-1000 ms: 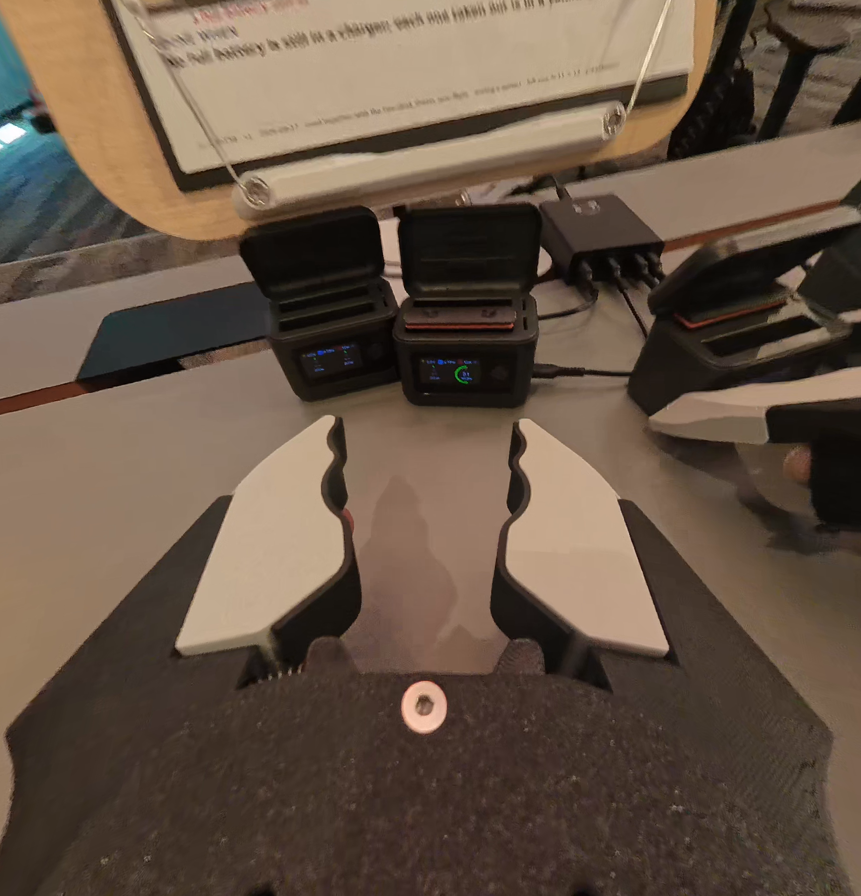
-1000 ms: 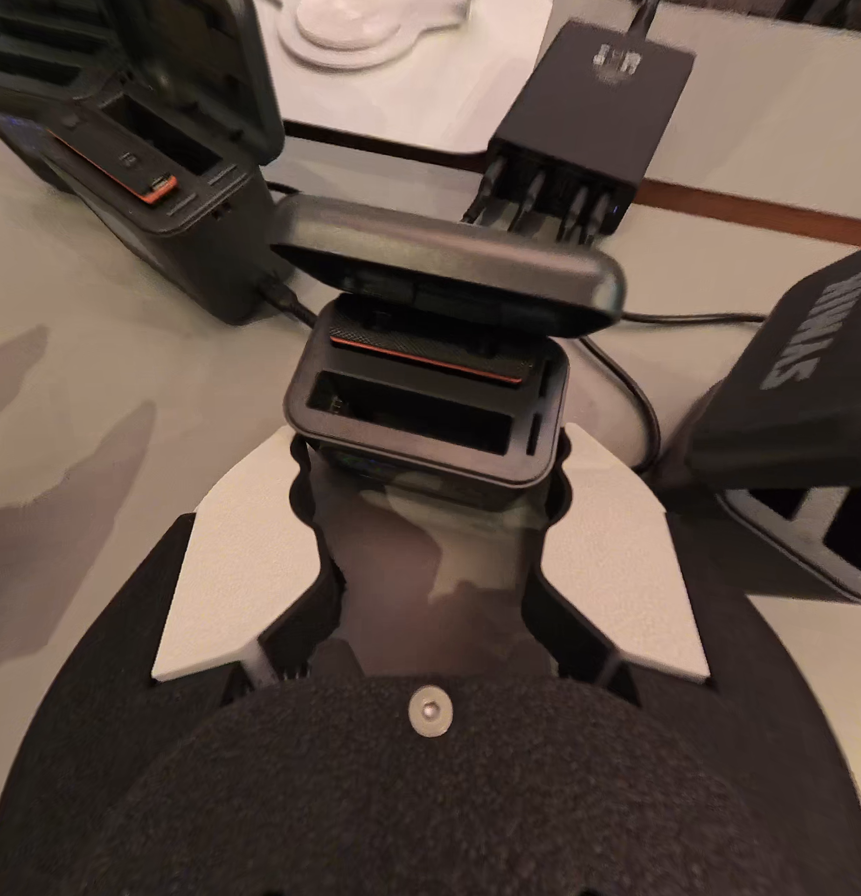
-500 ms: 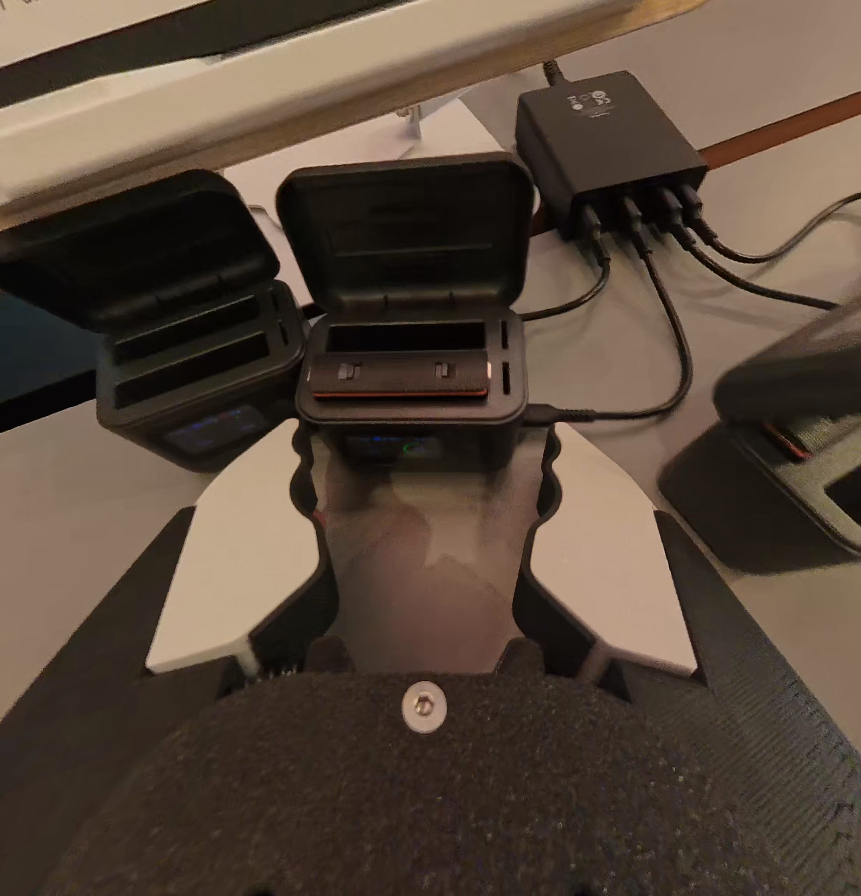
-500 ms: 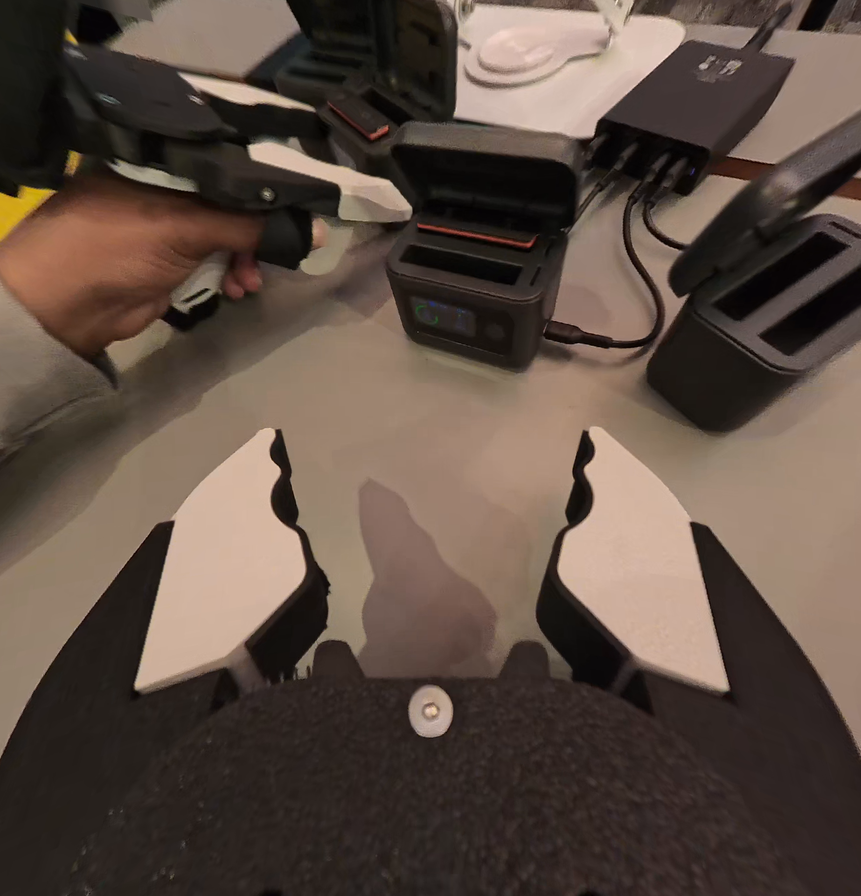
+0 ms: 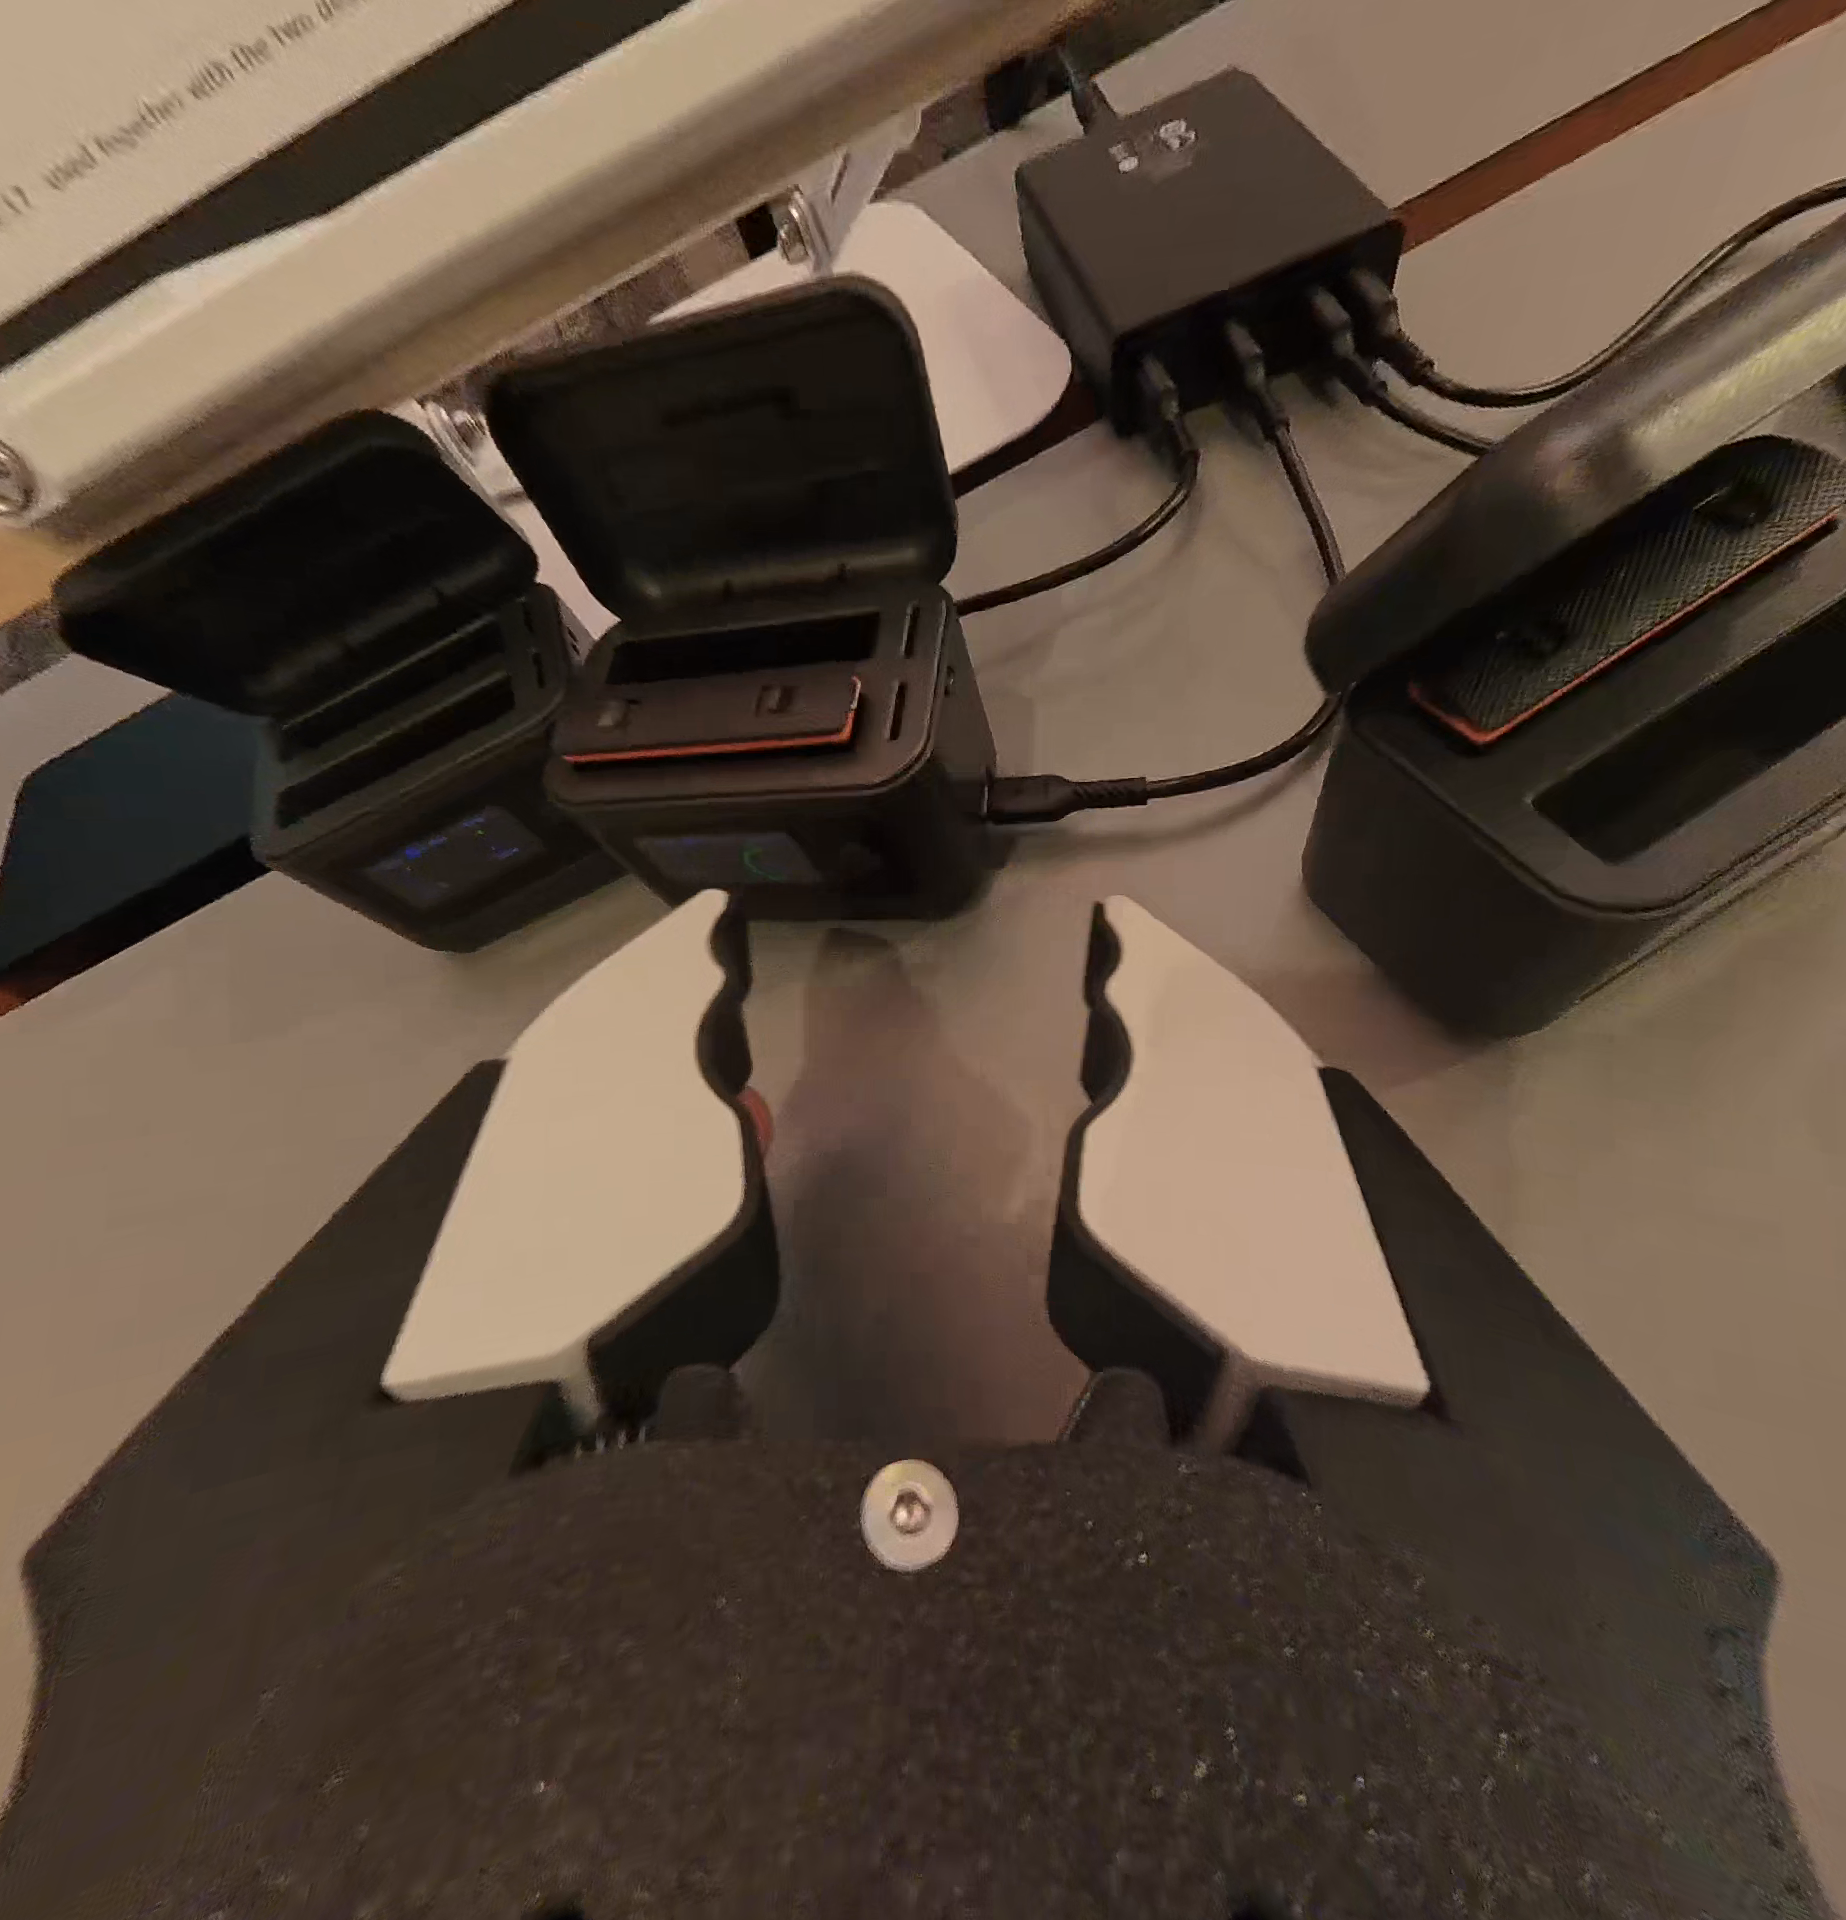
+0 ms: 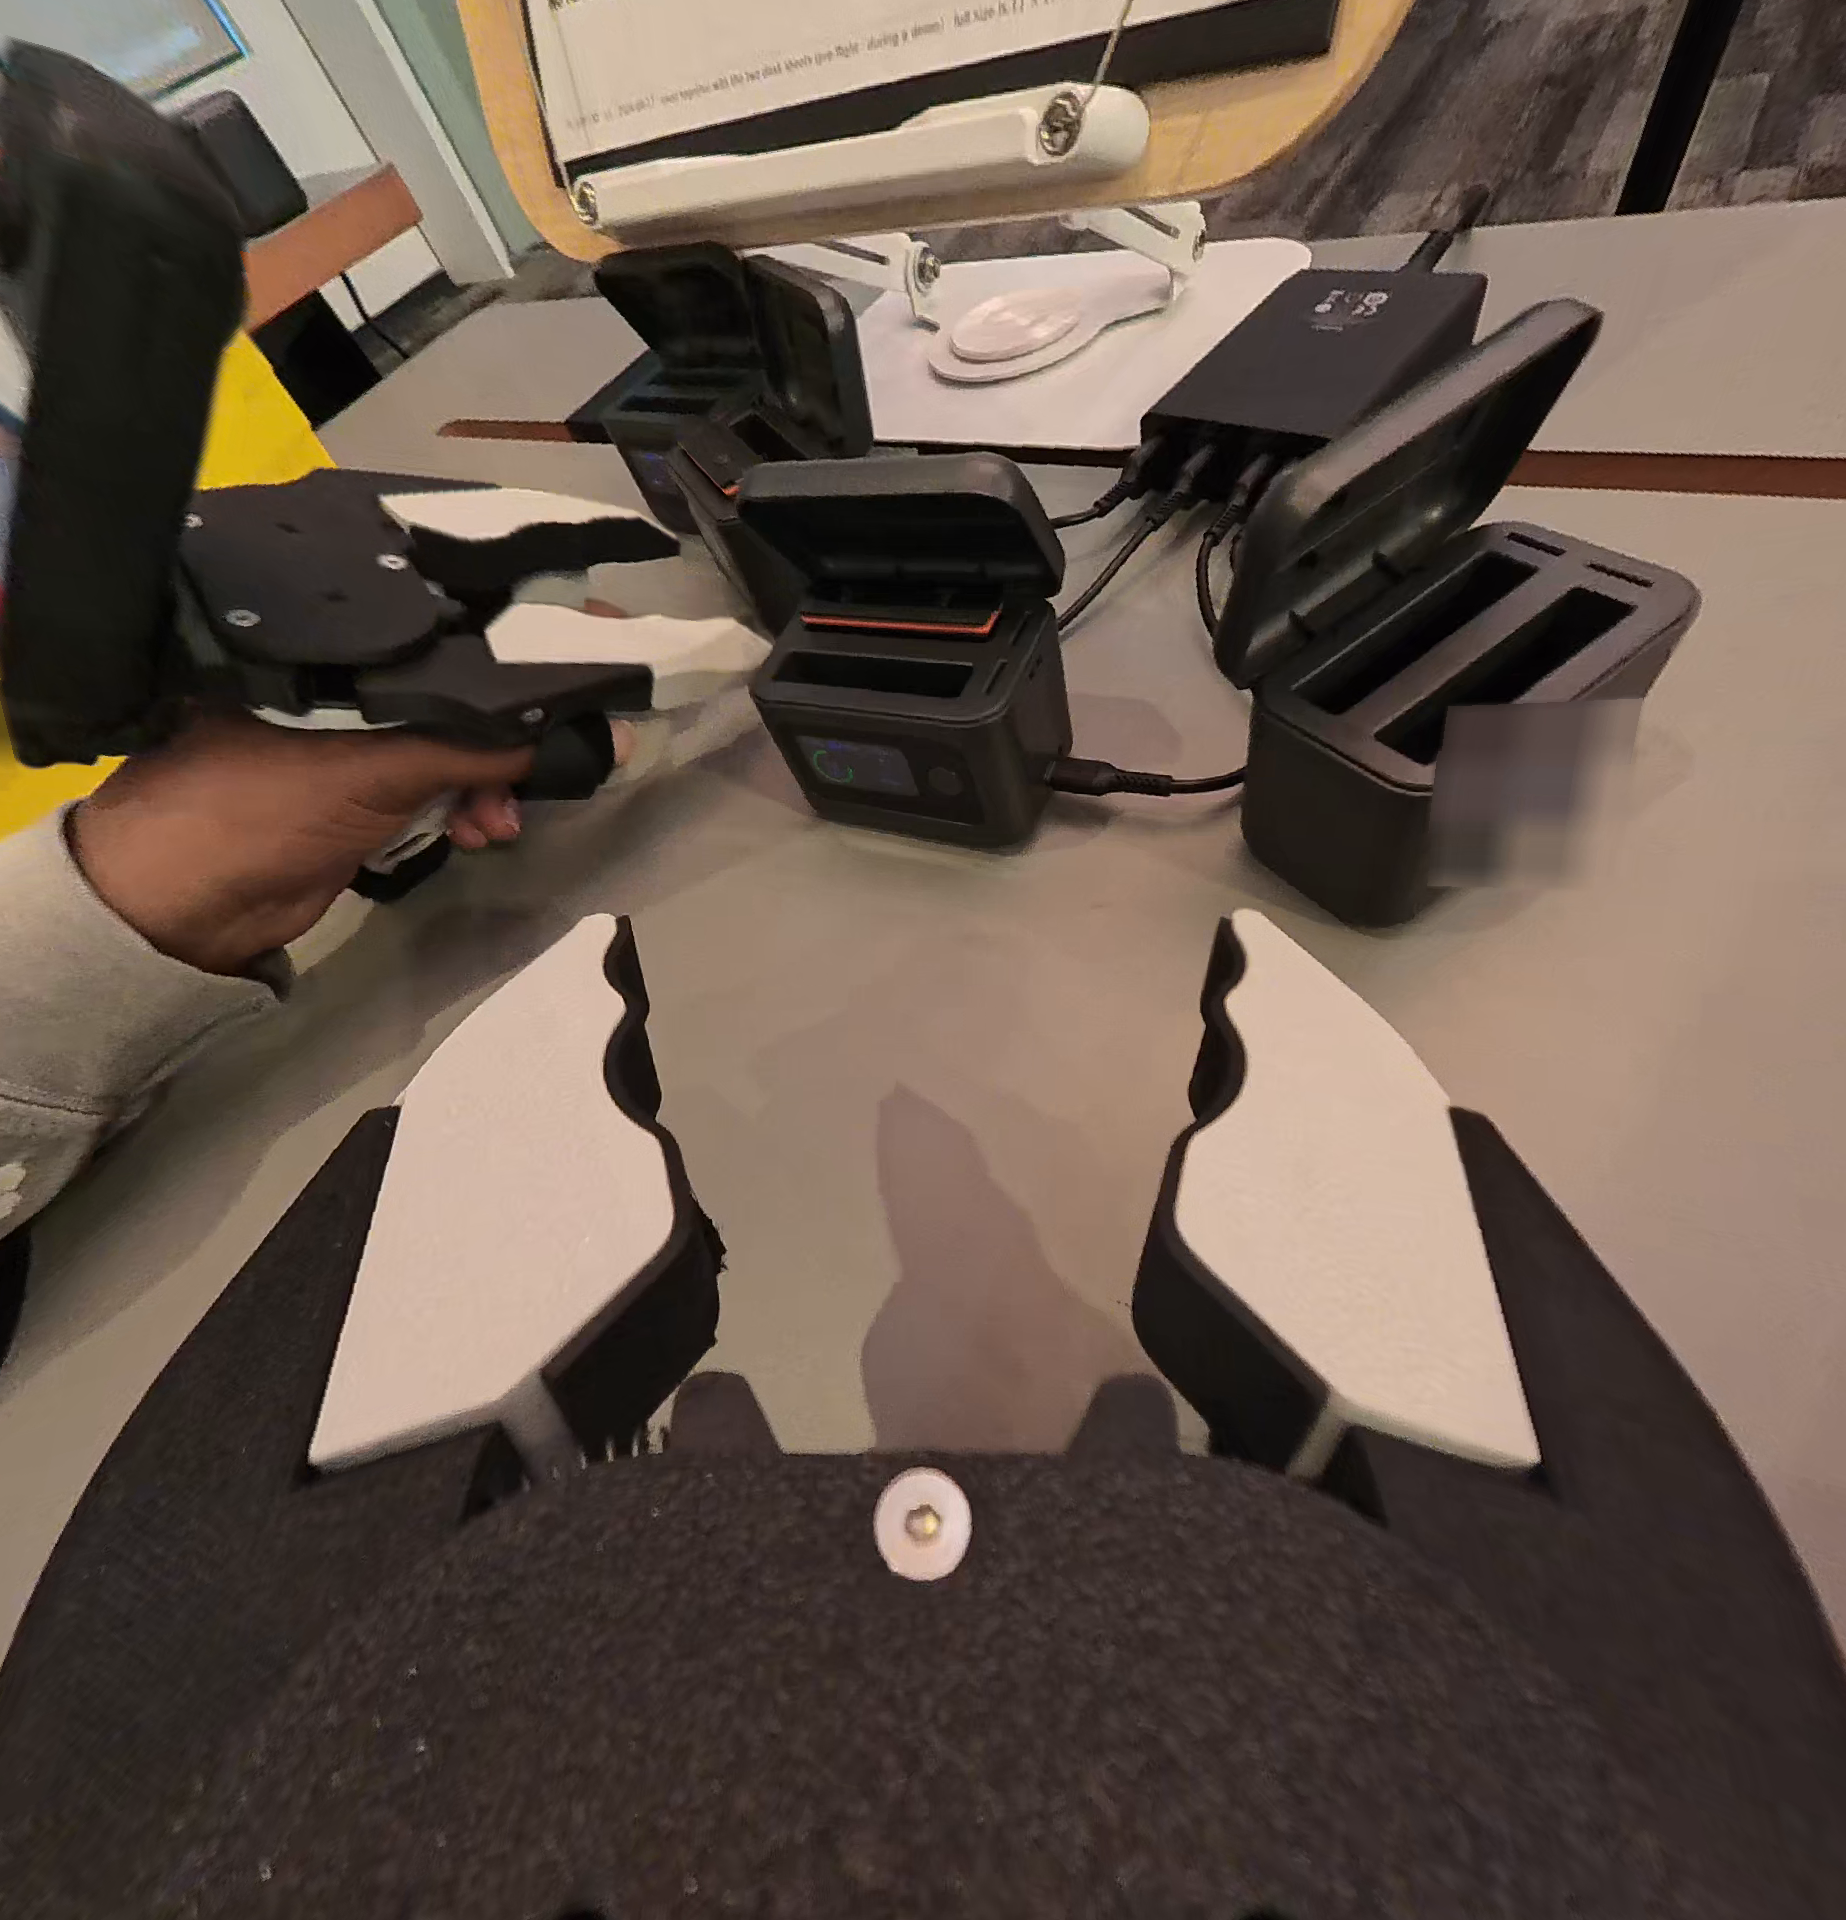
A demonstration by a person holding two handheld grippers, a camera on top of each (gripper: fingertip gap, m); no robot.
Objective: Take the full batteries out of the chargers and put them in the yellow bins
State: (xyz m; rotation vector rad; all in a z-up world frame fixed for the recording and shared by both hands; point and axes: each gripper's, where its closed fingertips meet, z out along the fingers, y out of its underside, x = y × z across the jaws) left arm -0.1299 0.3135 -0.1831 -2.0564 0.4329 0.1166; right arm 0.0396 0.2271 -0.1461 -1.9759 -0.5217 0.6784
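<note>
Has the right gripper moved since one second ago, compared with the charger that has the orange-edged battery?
Yes. The right gripper has pulled back from the charger; its open jaws flanked that charger before, and now bare table lies between them.

Grippers' bodies grainy matt black, rough printed-looking plastic; left gripper (image 5: 911, 914) fingers (image 5: 597, 1174) smooth matt white, shiny metal screw (image 5: 906, 1527) at lower centre. Chargers (image 5: 794, 790) matt black plastic, battery (image 5: 711, 732) top finely textured. Table (image 5: 223, 1039) smooth matt grey. Upper-left board (image 6: 1303, 114) edge pale wood.
</note>
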